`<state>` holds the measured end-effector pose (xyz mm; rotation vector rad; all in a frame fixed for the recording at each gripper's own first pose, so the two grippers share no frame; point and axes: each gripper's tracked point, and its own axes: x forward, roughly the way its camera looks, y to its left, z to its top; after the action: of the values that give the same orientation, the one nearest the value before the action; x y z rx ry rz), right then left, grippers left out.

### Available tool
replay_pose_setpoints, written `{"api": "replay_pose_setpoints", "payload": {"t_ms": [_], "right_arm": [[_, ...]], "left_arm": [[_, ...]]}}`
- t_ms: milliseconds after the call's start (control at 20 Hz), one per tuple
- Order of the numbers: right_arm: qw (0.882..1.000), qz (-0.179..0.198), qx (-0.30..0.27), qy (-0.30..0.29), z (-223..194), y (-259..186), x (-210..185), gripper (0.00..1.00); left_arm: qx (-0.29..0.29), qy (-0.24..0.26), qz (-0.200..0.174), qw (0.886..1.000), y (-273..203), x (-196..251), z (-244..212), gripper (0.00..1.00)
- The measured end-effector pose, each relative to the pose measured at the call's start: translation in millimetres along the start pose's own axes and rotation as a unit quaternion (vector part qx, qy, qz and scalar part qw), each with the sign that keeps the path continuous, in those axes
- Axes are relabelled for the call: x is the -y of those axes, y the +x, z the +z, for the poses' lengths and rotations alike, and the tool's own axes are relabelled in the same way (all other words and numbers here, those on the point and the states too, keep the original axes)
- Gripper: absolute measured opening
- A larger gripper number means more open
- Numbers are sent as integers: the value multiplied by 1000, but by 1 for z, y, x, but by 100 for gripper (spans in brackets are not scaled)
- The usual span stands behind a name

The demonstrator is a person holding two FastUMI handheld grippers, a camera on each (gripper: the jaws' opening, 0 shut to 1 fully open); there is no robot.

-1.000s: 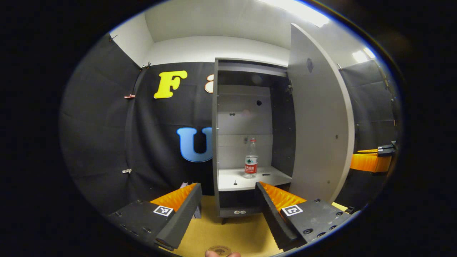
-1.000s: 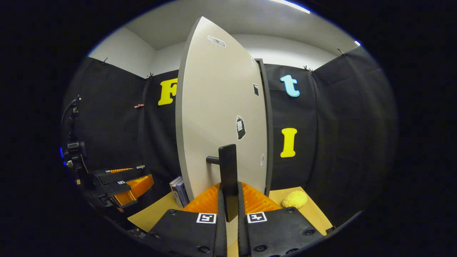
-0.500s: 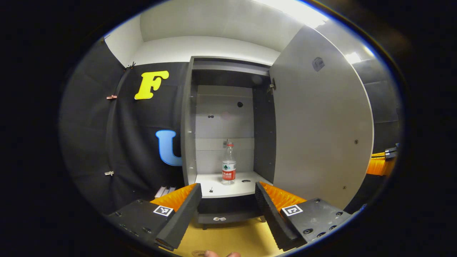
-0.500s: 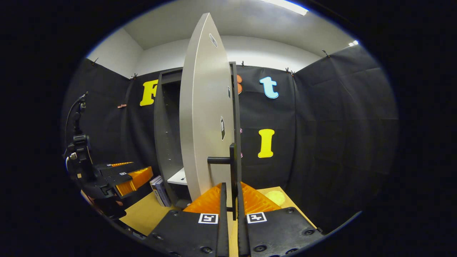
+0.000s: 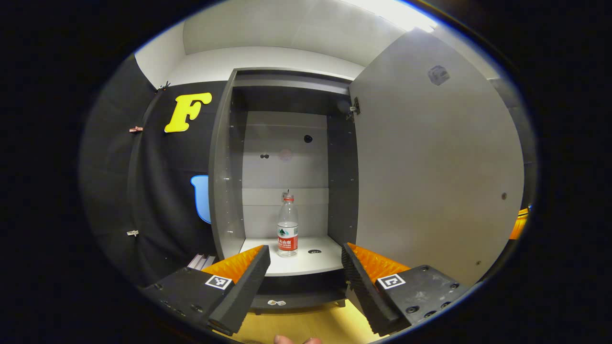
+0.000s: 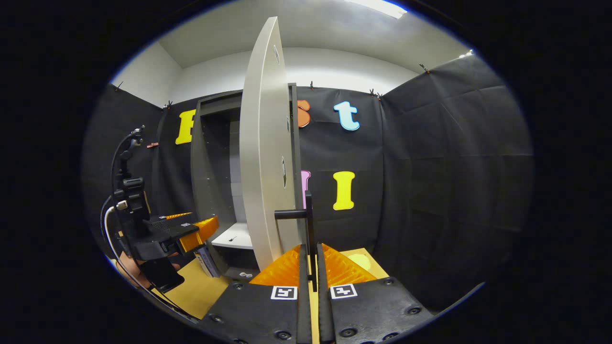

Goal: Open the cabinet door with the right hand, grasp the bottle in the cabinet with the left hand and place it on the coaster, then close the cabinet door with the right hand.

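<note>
Cabinet door open — bottle on the shelf.
Left gripper view: left gripper (image 5: 306, 267) spread wide, empty; bottle (image 5: 287, 231) upright on shelf (image 5: 306, 263), beyond its fingers.
Right gripper view: right gripper (image 6: 310, 274) clamped on handle (image 6: 309, 229) of door (image 6: 265, 157).

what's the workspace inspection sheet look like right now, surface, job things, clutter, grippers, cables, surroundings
surface: tan tabletop under the cabinet
job's things: cabinet door swung open; water bottle upright on the white shelf; coaster: nothing seen
clutter: books standing beside the cabinet; yellow object on the table behind the door
grippers: left gripper open, short of the shelf; right gripper shut on the door handle
cables: white cable looping from the left gripper's mount
surroundings: black cloth walls, white ceiling
</note>
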<state>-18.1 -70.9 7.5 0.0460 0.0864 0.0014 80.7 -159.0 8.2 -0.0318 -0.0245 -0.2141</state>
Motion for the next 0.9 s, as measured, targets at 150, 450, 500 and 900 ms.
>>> {"api": "replay_pose_setpoints", "payload": {"t_ms": [150, 450, 500, 900], "right_arm": [[1000, -17, 13, 14, 7, -5, 20, 10], [997, -71, 40, 7, 15, -23, 65, 58], [995, -92, 45, 1, 15, -23, 77, 79], [987, -157, 36, -23, 1, -26, 116, 97]], "left_arm": [[2, 11, 4, 1000, 26, 2, 4, 92], [8, 19, 18, 1000, 85, -1, 2, 92], [5, 19, 20, 1000, 98, -2, -3, 95], [-37, 19, 58, 997, 205, -36, -50, 95]]}}
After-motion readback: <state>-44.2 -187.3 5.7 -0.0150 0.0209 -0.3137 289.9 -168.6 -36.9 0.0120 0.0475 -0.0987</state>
